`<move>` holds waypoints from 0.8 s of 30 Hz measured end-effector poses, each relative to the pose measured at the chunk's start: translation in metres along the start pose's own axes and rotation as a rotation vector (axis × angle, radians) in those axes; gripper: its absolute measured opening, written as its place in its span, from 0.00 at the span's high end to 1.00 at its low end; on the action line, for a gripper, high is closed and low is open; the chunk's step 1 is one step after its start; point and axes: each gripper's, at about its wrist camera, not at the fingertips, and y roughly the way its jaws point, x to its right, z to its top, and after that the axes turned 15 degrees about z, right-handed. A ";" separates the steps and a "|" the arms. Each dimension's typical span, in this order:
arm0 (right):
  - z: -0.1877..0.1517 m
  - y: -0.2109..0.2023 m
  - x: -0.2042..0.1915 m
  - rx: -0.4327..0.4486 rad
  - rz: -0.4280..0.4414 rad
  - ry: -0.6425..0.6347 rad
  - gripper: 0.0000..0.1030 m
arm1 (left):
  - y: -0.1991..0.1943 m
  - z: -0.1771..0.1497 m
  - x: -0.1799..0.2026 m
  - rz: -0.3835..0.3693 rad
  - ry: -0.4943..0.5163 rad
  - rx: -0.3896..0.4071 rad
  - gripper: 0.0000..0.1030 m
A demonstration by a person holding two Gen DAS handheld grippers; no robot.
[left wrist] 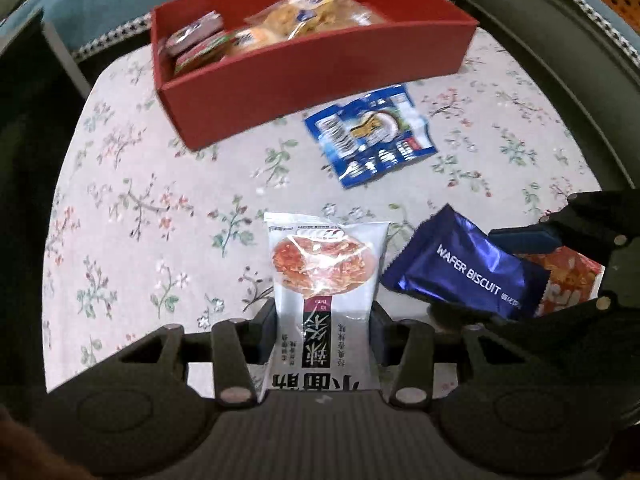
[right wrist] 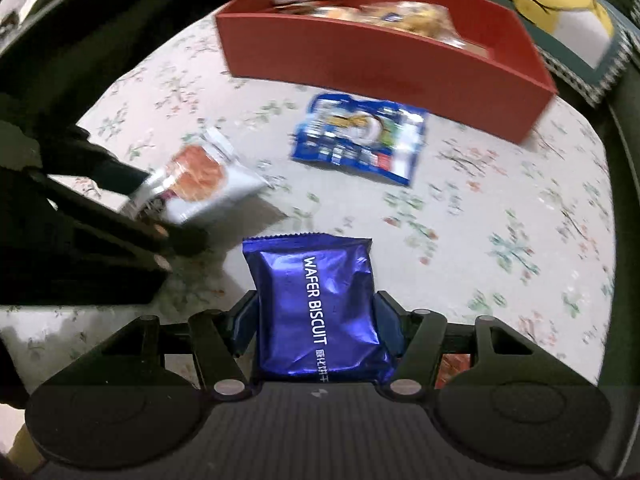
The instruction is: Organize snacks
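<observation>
My left gripper [left wrist: 322, 330] is shut on a white snack packet [left wrist: 324, 276] printed with a red food picture, held above the floral tablecloth. The same white packet [right wrist: 200, 180] shows blurred at the left of the right wrist view. My right gripper [right wrist: 316, 320] is shut on a blue wafer biscuit pack [right wrist: 316, 308], which also appears beside the white packet as the blue pack [left wrist: 468, 268]. A red box [left wrist: 320, 76] with several snacks inside stands at the far side of the table, also seen as the red box [right wrist: 380, 64]. A blue-and-white snack pouch [left wrist: 370, 134] lies flat just in front of it.
An orange snack packet [left wrist: 568, 284] lies under the right gripper at the table's right side. The floral tablecloth [left wrist: 140, 208] covers a round table with dark edges around it. A cushion with a yellow figure [right wrist: 560, 12] sits behind the box.
</observation>
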 end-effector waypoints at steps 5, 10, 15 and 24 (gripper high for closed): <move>0.004 0.009 0.001 -0.019 0.032 -0.025 0.22 | 0.010 0.000 -0.013 -0.002 -0.025 -0.026 0.21; 0.010 0.012 0.004 -0.026 0.016 -0.040 0.15 | 0.011 0.000 -0.019 -0.019 -0.061 -0.020 0.09; 0.006 0.010 0.002 -0.027 -0.001 -0.056 0.31 | 0.019 -0.007 -0.018 0.042 -0.035 -0.007 0.01; 0.008 -0.009 -0.002 0.028 0.021 -0.043 0.33 | 0.004 -0.012 -0.024 -0.008 -0.045 0.018 0.27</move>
